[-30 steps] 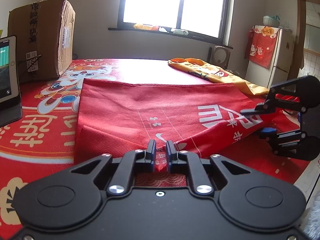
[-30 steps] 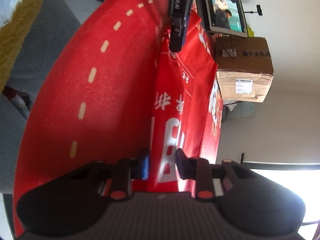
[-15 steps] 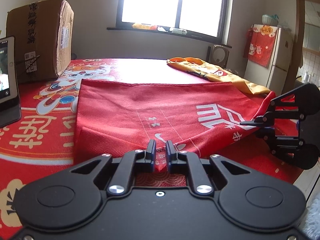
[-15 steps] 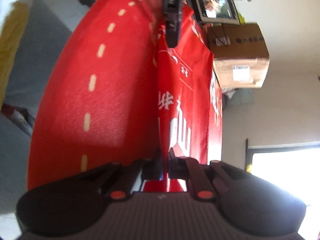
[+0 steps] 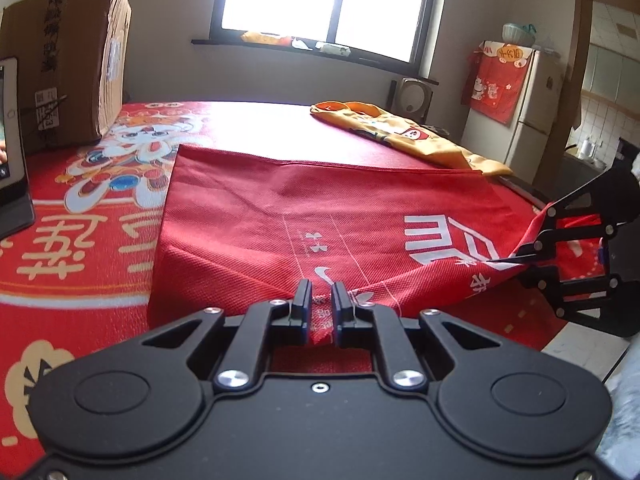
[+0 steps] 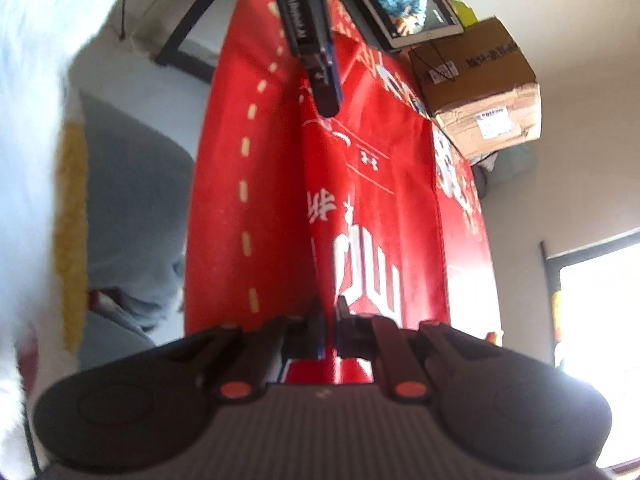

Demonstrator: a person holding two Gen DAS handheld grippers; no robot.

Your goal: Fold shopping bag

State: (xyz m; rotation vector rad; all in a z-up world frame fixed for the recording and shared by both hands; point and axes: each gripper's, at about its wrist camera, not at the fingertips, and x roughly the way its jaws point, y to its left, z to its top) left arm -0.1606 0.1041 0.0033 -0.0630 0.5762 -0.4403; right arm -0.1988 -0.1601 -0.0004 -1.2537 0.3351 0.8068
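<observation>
Red shopping bag (image 5: pixel 304 216) is laid flat on the red printed tablecloth (image 5: pixel 80 240), white lettering up, its near edge raised off the cloth at two points. Near-edge fabric is pinched in the left gripper (image 5: pixel 320 308); jaws narrow, cloth bunched betw. them. Bag's right-hand corner is clamped in the right gripper (image 5: pixel 516 260), jaws closed on the fabric; the same grip is seen in the right wrist view (image 6: pixel 330 312), though that view is blurred.

Change vs. 1 s ago: right gripper's jaws were apart then, w/ the bag edge lying loose betw. them; by 0.5 s ago they had closed, and the corner is now lifted slightly clear of the table. Left gripper's hold is unchanged across all frames.

Surroundings: cardboard box (image 5: pixel 68 76) at far left of table, tablet (image 5: pixel 10 136) just beside it. Yellow cloth (image 5: pixel 400 132) lies beyond the bag, apart from it. Fridge (image 5: pixel 532 108) stands at rear right, window (image 5: pixel 328 0) behind.
</observation>
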